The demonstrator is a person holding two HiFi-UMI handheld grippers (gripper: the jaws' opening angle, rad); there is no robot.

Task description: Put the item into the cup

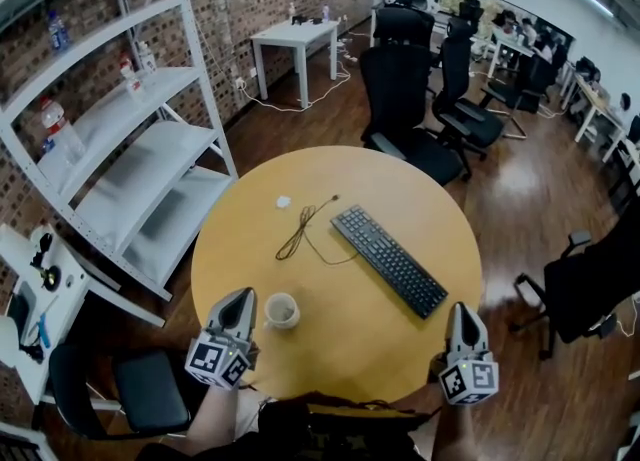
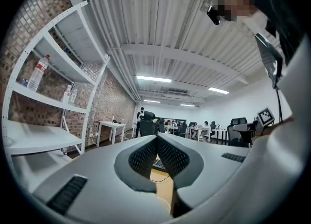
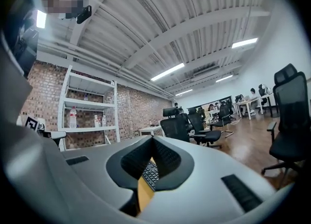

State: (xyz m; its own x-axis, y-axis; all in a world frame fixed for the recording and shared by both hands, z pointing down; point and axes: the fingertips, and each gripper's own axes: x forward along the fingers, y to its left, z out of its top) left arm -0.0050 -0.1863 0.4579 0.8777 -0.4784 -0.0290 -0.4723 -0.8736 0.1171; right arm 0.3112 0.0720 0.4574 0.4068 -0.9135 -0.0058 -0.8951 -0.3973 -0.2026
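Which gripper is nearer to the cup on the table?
Left. The left gripper is close beside the cup, on its left; the right gripper is far to its right.

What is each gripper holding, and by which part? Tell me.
Nothing is held: the left gripper and the right gripper both have jaws shut together, empty.

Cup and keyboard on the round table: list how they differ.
The cup is pale, round and small; the keyboard is black, long and much larger. The cup stands upright, mouth up, near the table's near edge; the keyboard lies flat and slanted, nearer the middle. Both rest on the same yellow table.
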